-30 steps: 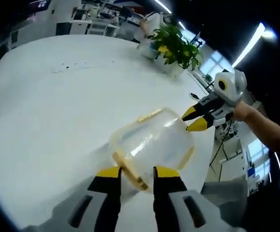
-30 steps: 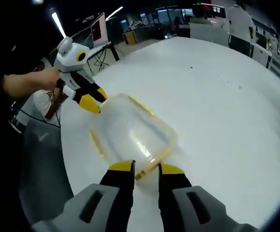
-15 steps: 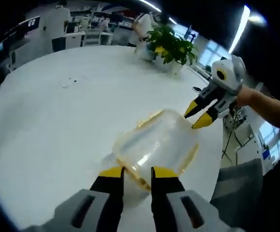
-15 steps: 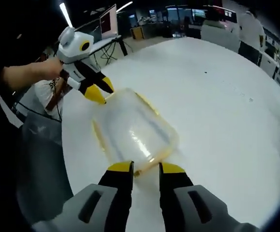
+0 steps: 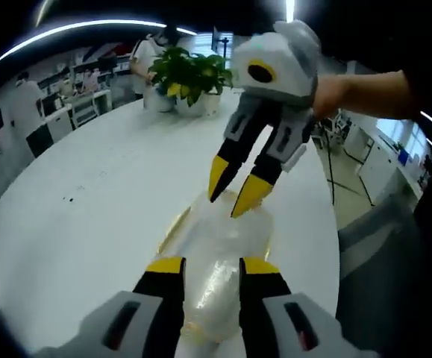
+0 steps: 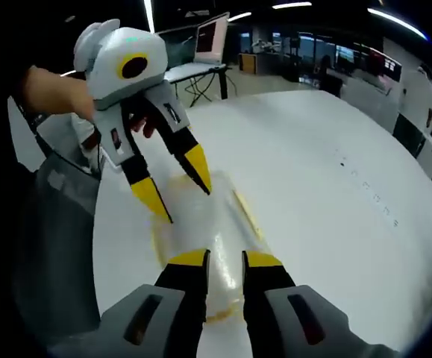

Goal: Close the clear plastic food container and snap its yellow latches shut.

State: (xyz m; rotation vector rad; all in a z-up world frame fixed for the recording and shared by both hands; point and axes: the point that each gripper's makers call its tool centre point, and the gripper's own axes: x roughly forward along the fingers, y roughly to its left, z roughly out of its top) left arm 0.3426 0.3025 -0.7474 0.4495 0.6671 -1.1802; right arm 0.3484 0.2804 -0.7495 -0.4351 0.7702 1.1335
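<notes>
The clear plastic food container (image 5: 217, 261) is lying on the white tabletop (image 5: 89, 201), and both claws are now crowding over it far more tightly than a moment ago. In the left gripper view, the left claw (image 5: 203, 268) is hovering low over the near end of the container, its yellow-tipped jaws standing slightly apart with the clear lid showing between them; it is not gripping anything. The right claw (image 5: 234, 195), which half a second ago sat off at the container's far corner, is now looming large from above, its jaws parted and its tips pointing down at the far end of the lid. Whether those tips are touching the plastic is unclear.

In the right gripper view, the right claw (image 6: 217, 261) is spread a little over the container (image 6: 201, 239), while the left claw (image 6: 174, 186) is reaching in from the upper left, held by a hand (image 6: 55, 93), jaws splayed. A yellow latch (image 6: 247, 215) is running along the container's right edge. A potted plant (image 5: 189, 74) is standing at the tabletop's far side.
</notes>
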